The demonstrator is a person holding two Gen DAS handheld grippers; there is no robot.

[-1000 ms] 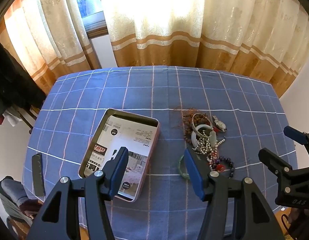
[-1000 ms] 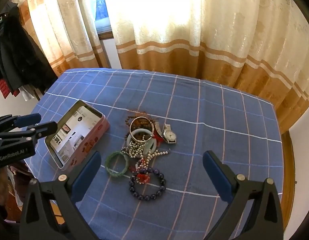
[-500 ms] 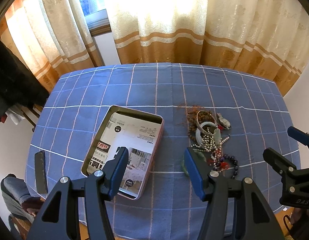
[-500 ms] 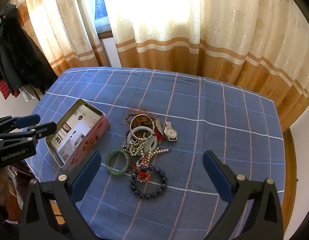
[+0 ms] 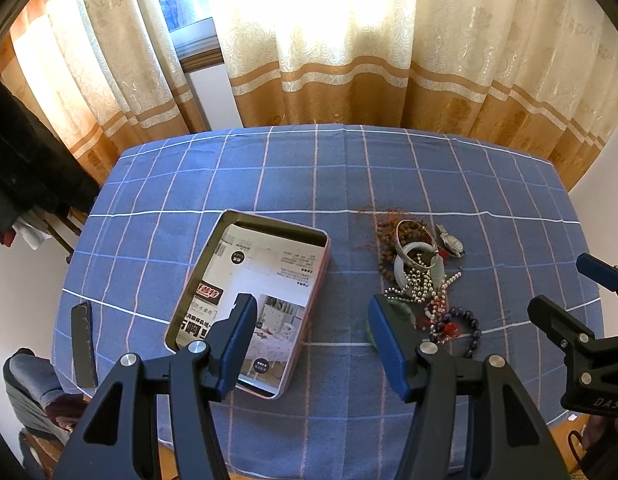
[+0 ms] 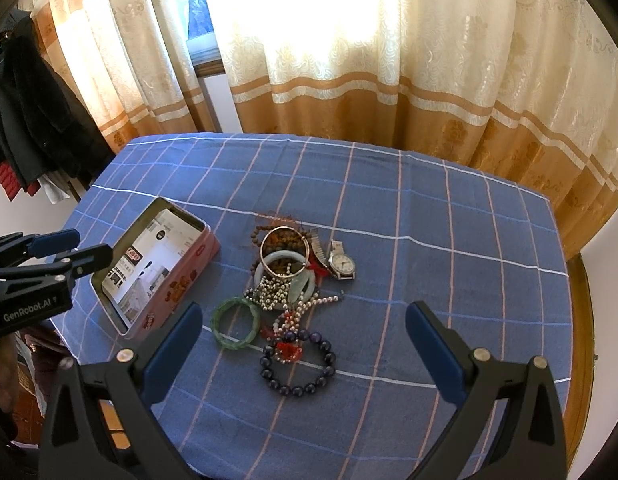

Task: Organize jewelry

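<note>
An open tin lies on the counter, left of a jewelry heap, apart from it. Within the heap, a wristwatch sits at the far right, a bangle at the near left, and a beaded bracelet nearest. A flat slab lies at the counter's left edge, left of the tin; curtains hang beyond the far edge.

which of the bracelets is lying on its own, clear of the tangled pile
The green bangle. It lies flat on the cloth at the pile's left edge, toward the tin. The dark purple bead bracelet has a red-and-pearl strand across it, and the white bangle is buried.
</note>
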